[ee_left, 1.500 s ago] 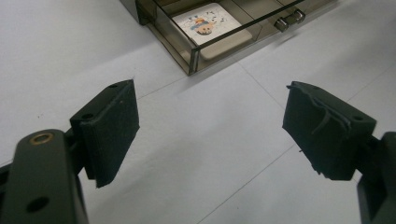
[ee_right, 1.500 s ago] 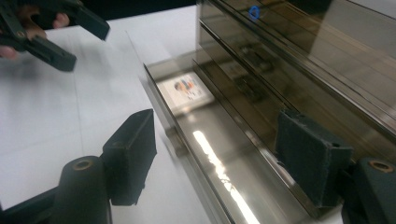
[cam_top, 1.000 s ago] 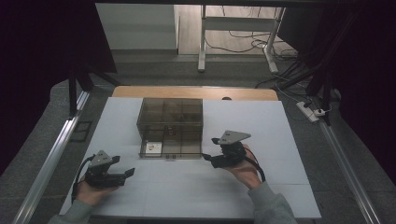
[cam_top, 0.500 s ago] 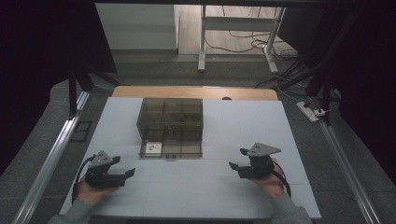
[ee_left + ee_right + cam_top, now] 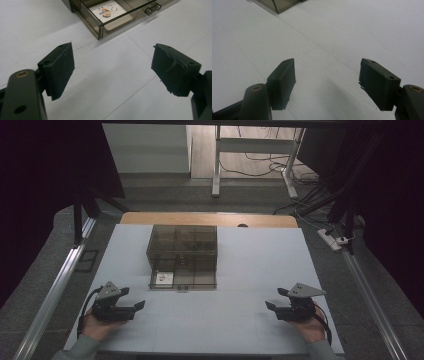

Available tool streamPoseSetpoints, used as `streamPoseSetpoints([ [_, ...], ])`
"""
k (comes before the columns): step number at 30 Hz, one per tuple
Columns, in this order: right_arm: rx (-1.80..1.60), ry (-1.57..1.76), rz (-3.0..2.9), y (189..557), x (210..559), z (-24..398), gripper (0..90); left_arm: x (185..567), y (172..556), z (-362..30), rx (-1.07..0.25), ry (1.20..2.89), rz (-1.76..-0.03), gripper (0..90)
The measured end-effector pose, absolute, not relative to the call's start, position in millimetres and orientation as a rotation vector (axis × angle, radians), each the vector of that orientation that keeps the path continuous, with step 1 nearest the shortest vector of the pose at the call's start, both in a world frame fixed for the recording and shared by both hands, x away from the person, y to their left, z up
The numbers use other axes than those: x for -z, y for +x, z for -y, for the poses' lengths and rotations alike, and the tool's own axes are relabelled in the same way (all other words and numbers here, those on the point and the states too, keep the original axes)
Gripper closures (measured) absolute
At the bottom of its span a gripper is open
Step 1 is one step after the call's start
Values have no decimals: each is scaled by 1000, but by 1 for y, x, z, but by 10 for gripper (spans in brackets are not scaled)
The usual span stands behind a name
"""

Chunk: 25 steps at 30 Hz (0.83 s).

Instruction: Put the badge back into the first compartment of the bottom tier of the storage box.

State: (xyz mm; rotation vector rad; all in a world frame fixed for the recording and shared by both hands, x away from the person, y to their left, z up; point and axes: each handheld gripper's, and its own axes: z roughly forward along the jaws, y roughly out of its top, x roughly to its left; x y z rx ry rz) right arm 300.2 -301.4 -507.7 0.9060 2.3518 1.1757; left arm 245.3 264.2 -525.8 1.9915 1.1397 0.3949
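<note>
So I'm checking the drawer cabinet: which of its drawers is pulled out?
The bottom-left drawer of the smoky cabinet: it juts out toward the person, showing a printed card inside; the other drawers sit flush.

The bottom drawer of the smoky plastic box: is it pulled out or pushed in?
Pulled out. The drawer juts in front of the smoky plastic box, and the left gripper view looks down into it, on a picture card.
</note>
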Motion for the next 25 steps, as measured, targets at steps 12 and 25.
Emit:
streamPoseSetpoints([
  [12,-1139,862,-2378,301,508,300,290,526,245,-264,-395,1996,-1139,183],
  [25,-1132,850,-2378,301,507,299,289,526,246,-264,-399,1996,-1140,185],
])
